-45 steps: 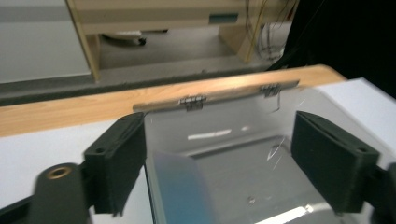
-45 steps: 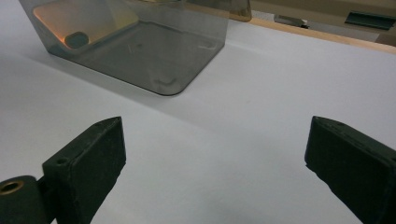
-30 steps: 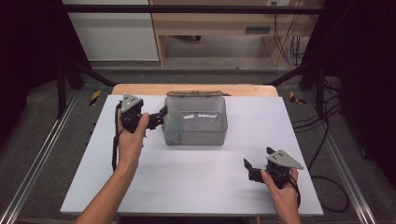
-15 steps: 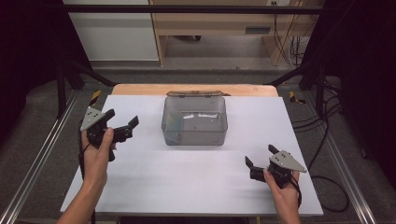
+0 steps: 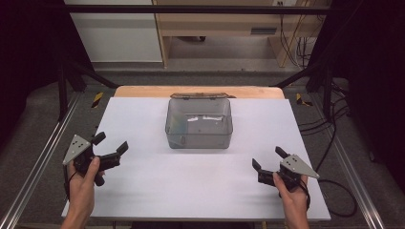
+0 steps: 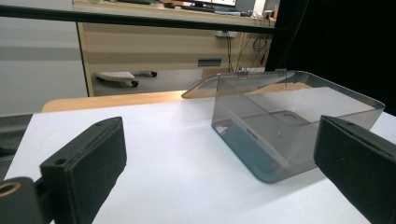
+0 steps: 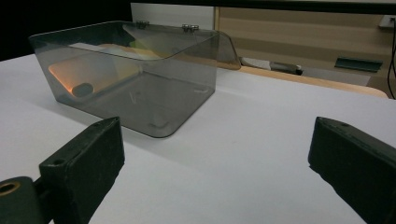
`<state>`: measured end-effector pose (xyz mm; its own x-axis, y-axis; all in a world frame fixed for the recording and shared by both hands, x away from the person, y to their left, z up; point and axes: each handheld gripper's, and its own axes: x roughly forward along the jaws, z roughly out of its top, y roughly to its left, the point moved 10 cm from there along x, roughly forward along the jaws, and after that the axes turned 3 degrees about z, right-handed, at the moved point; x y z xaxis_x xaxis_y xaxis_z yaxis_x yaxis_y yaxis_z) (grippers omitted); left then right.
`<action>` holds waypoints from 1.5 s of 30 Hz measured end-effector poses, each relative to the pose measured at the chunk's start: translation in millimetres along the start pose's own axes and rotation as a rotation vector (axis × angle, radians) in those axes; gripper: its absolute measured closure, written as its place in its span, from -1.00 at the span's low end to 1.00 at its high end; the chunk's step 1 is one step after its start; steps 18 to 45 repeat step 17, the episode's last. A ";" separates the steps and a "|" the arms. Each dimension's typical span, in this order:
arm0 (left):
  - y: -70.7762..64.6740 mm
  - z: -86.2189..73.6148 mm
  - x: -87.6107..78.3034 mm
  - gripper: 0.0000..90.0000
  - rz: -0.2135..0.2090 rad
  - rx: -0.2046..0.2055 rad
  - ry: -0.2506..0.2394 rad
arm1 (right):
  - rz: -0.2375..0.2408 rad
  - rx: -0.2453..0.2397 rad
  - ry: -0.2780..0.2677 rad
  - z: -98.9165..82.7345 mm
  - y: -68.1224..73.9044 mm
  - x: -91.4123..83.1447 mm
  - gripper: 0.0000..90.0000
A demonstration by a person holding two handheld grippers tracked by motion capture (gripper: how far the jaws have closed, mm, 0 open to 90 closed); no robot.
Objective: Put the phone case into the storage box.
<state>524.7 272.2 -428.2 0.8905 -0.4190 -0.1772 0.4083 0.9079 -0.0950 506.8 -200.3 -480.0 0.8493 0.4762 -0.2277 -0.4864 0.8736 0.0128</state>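
Observation:
A clear grey plastic box (image 5: 199,123) stands at the middle back of the white table (image 5: 143,119), its hinged lid (image 5: 198,96) folded open behind it. Nothing solid shows inside the box. My left gripper (image 5: 111,143) is held near the table's left edge, open and empty, pointing right toward the box. In the left gripper view the box (image 6: 289,126) lies ahead to the right of the wide gap of the gripper (image 6: 219,177). My right gripper (image 5: 267,158) hovers at the front right, open and empty. Its own view has the box (image 7: 135,79) ahead to the left of the gripper (image 7: 215,172).
A strip of wooden tabletop (image 5: 143,90) runs behind the white board. Metal rails (image 5: 43,157) flank the table, with cables (image 5: 334,143) on the floor at the right. Bare white surface lies between both grippers and in front of the box.
My left gripper has drawn away from the box's left side, moving left and toward the person's edge of the table. The right gripper has stayed in place.

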 end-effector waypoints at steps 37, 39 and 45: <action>-16.7 -35.5 -17.1 -0.94 -0.017 0.042 -0.007 | 0.000 0.002 -0.031 2.3 -3.9 -3.4 -0.92; -16.7 -35.5 -17.1 -0.94 -0.017 0.042 -0.007 | 0.000 0.002 -0.031 2.3 -3.9 -3.4 -0.92; -16.7 -35.5 -17.1 -0.94 -0.017 0.042 -0.007 | 0.000 0.002 -0.031 2.3 -3.9 -3.4 -0.92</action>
